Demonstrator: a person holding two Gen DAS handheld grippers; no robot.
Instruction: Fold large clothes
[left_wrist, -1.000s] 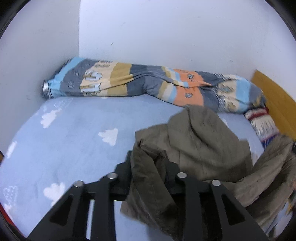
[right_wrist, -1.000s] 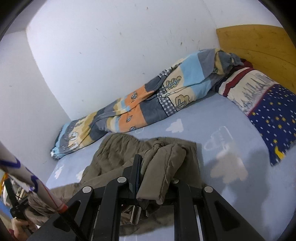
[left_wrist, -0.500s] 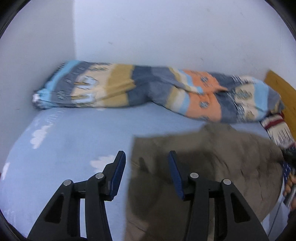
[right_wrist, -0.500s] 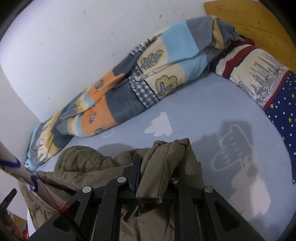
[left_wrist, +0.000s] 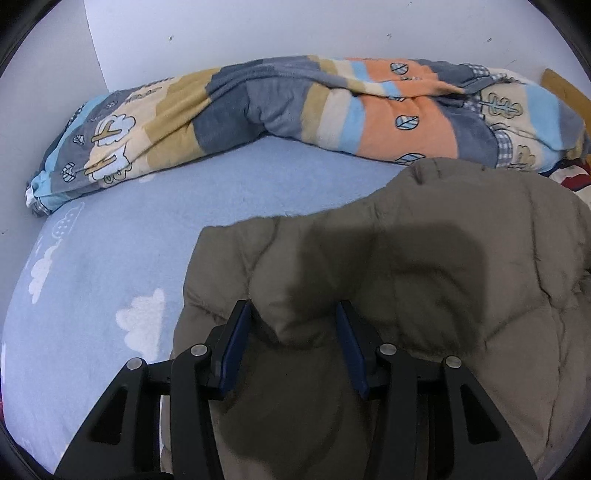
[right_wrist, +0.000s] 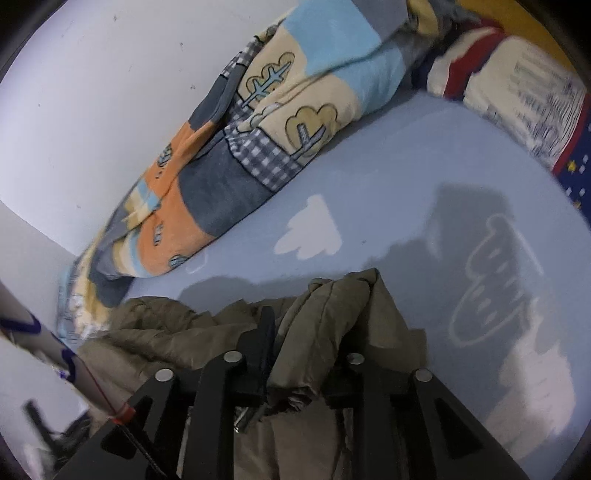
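Observation:
An olive-brown quilted jacket (left_wrist: 424, 277) lies spread on the blue bed sheet (left_wrist: 110, 258). My left gripper (left_wrist: 293, 325) hovers low over the jacket's near left part. It is open, its blue pads (left_wrist: 236, 332) standing apart on either side of a raised fold without pressing it. In the right wrist view a thick fold of the jacket (right_wrist: 325, 325) is draped between the jaws of my right gripper (right_wrist: 310, 328). Those jaws are opening, and a gap shows beside the left finger (right_wrist: 264, 332). The fold hides the right finger.
A rolled patchwork quilt (left_wrist: 295, 99) lies along the white wall at the far side of the bed. A patterned pillow (right_wrist: 517, 92) and a wooden headboard (left_wrist: 561, 88) are to the right. A white pole with blue marks (right_wrist: 55, 343) crosses the right view's left edge.
Both grippers came down toward the bed with the jacket. The left gripper let go of its bunch and opened. The jacket now lies flatter. The right jaws have begun to part.

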